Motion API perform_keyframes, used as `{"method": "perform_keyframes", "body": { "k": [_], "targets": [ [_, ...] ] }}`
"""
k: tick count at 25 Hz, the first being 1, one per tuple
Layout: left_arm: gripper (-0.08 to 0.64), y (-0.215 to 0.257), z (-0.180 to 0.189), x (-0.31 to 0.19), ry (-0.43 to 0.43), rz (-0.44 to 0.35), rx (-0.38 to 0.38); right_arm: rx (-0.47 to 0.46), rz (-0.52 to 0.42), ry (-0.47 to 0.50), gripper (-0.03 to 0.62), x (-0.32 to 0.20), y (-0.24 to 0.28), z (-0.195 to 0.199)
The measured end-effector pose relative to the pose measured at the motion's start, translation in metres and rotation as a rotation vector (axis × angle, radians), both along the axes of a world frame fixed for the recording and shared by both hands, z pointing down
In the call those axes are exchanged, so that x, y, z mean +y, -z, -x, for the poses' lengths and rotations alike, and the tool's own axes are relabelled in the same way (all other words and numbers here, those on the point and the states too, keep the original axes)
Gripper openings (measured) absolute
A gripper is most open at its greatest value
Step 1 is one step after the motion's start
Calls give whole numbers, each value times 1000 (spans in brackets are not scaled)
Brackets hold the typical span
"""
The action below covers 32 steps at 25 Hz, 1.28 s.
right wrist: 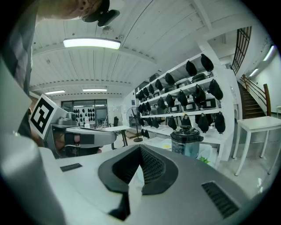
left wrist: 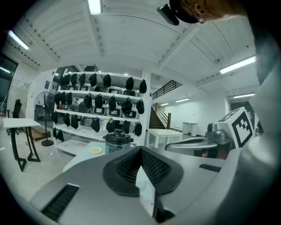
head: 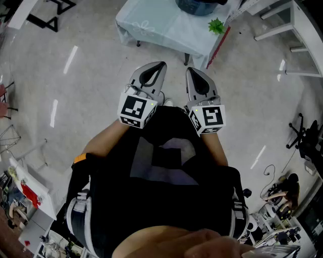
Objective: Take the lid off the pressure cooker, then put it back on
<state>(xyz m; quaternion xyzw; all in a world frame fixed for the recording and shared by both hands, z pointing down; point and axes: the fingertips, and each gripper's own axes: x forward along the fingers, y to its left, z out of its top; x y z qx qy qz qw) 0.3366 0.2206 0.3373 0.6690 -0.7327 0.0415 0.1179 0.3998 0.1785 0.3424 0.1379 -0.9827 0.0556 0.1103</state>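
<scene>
The pressure cooker (left wrist: 117,141), dark with its black lid on, stands on a table with a pale cloth (head: 166,30) some way ahead of me. In the right gripper view the pressure cooker (right wrist: 186,140) sits right of centre, and in the head view only the base of the pressure cooker (head: 199,6) shows at the top edge. My left gripper (head: 151,70) and right gripper (head: 197,76) are held side by side in front of my torso, well short of the table. Both point at it. The jaws of each are shut with nothing between them.
A small green plant (head: 217,25) and a yellow dish (left wrist: 95,150) lie on the cloth near the cooker. Behind the table stands a shelf rack of dark bags (left wrist: 101,101). White tables (left wrist: 164,134), a staircase (left wrist: 160,116) and an office chair (head: 303,136) stand around on the pale floor.
</scene>
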Motion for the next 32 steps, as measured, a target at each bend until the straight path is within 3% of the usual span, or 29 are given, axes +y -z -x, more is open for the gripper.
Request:
{"method": "perform_keyframes", "body": {
  "k": [11, 18, 25, 32],
  "targets": [
    [8, -2, 42, -17, -65, -9, -3, 13, -7, -51, 12, -13, -2, 41],
    [8, 5, 104, -39, -130, -19, -5, -4, 10, -60, 14, -26, 2, 102],
    [8, 22, 162, -52, -188, -35, 6, -28, -8, -177, 14, -48, 24, 147],
    [8, 19, 197, -65, -210, -42, 8, -27, -23, -253, 15, -70, 19, 164]
  ]
}}
